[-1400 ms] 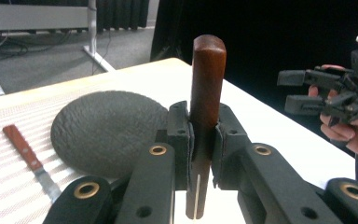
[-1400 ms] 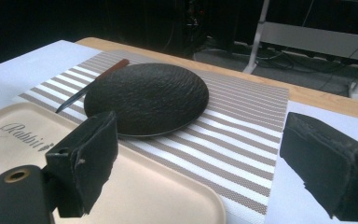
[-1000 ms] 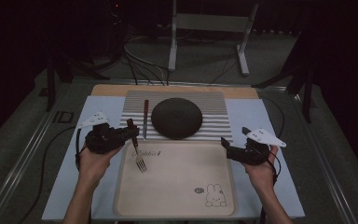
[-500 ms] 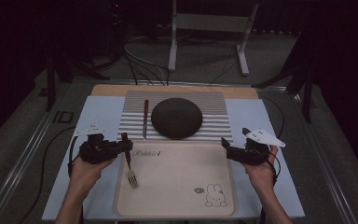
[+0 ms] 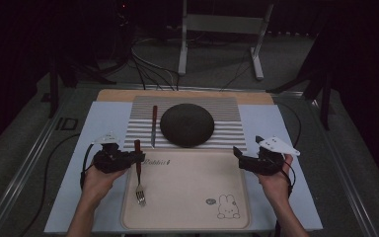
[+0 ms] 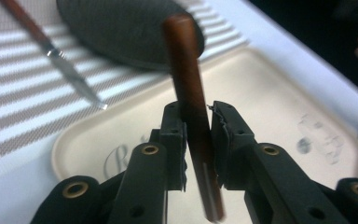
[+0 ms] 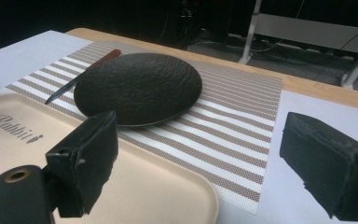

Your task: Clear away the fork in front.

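Observation:
A fork (image 5: 139, 183) with a brown handle (image 6: 189, 93) lies lengthwise on the left part of the beige tray (image 5: 192, 207), tines toward me. My left gripper (image 5: 136, 157) comes in from the left, low over the tray's left edge. Its jaws have just been opening. The handle still stands between them, with a thin gap at the right pad (image 6: 220, 135). My left gripper (image 6: 196, 122) no longer squeezes it. My right gripper (image 5: 239, 159) hovers open and empty at the tray's right edge, its pads wide apart (image 7: 209, 154).
A dark round plate (image 5: 186, 124) sits on a striped placemat (image 5: 227, 113) behind the tray. A brown-handled knife (image 5: 154, 126) lies just left of the plate. Cables trail off the table's left side, and a metal stand is behind the table.
My left hand has sunk toward me with the fork, and the fork's tines now rest on the tray. The right hand has kept still.

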A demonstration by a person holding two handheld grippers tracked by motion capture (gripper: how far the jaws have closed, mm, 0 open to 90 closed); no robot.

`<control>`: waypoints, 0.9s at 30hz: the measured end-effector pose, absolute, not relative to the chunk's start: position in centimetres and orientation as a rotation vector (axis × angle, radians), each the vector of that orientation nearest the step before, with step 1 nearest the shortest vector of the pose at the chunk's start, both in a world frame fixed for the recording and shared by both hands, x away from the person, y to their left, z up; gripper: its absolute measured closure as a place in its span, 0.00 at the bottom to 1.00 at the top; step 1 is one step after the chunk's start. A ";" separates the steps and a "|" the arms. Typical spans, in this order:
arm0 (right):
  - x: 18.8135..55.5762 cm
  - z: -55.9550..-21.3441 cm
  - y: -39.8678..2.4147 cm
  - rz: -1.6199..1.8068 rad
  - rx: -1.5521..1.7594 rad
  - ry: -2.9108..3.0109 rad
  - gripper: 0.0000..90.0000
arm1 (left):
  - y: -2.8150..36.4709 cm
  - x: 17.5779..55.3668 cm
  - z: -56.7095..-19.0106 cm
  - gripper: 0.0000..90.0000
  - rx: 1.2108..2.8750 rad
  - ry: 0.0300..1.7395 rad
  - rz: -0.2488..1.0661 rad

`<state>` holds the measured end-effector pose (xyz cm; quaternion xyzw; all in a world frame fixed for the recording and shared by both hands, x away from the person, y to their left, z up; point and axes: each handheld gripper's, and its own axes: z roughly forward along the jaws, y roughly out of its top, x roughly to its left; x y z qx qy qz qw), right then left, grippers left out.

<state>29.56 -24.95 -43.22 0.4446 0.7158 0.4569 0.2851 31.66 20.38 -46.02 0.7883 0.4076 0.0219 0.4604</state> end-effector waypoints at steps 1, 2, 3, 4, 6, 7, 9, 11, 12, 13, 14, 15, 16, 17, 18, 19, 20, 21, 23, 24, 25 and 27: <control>29.6 -43.2 -25.0 1.222 1.190 1.915 0.13 | 20.2 31.8 -46.6 0.82 1.957 1.009 0.046; 29.6 -43.2 -25.0 1.220 1.191 1.916 0.13 | 20.1 31.8 -47.1 0.81 1.969 1.011 0.033; 29.6 -43.2 -25.0 1.219 1.192 1.915 0.13 | 20.0 31.9 -47.5 0.80 1.977 1.014 0.027; 29.6 -43.3 -25.1 1.219 1.193 1.915 0.13 | 19.9 32.0 -47.9 0.80 1.985 1.022 0.021; 29.6 -43.3 -25.1 1.220 1.195 1.915 0.13 | 20.1 32.1 -48.3 0.79 1.990 1.031 0.013; 29.6 -43.3 -25.1 1.220 1.195 1.916 0.13 | 20.2 32.1 -48.5 0.79 1.985 1.038 0.008; 29.5 -43.3 -25.0 1.219 1.191 1.919 0.13 | 20.4 32.0 -48.8 0.79 1.978 1.047 0.005; 29.5 -43.3 -25.0 1.220 1.189 1.922 0.13 | 20.6 31.7 -49.1 0.79 1.981 1.060 0.009; 29.5 -43.3 -25.0 1.219 1.189 1.922 0.13 | 20.7 31.6 -49.2 0.78 1.984 1.064 0.010; 29.5 -43.3 -25.0 1.220 1.189 1.922 0.13 | 20.8 31.5 -49.3 0.78 1.987 1.065 0.007; 29.5 -43.3 -25.0 1.220 1.189 1.923 0.13 | 20.8 31.4 -49.4 0.78 1.991 1.071 0.008; 29.5 -43.3 -24.9 1.220 1.189 1.923 0.13 | 20.9 31.3 -49.5 0.77 1.998 1.077 0.014; 29.5 -43.3 -24.9 1.219 1.188 1.923 0.13 | 21.0 31.3 -49.6 0.75 1.997 1.084 0.014; 29.5 -43.3 -24.9 1.220 1.188 1.922 0.13 | 21.0 31.3 -49.7 0.74 2.000 1.088 0.014; 29.5 -43.3 -25.0 1.220 1.187 1.922 0.13 | 21.1 31.2 -49.8 0.73 2.008 1.095 0.021; 29.5 -43.3 -25.0 1.220 1.187 1.921 0.13 | 21.1 31.2 -49.9 0.72 2.014 1.104 0.029; 29.5 -43.3 -25.0 1.220 1.189 1.921 0.13 | 21.1 31.2 -50.0 0.72 2.025 1.109 0.038; 29.5 -43.3 -25.0 1.221 1.189 1.920 0.13 | 21.1 31.2 -50.0 0.72 2.028 1.122 0.052; 29.4 -43.3 -25.0 1.222 1.192 1.920 0.13 | 21.1 31.3 -50.0 0.68 2.022 1.142 0.074; 29.4 -43.3 -25.1 1.222 1.193 1.919 0.13 | 21.3 31.3 -50.0 0.66 2.011 1.147 0.084; 29.4 -43.4 -25.1 1.222 1.193 1.919 0.13 | 21.4 31.3 -49.9 0.64 2.000 1.152 0.098; 29.3 -43.4 -25.1 1.223 1.195 1.918 0.13 | 21.8 31.2 -49.7 0.62 1.972 1.160 0.119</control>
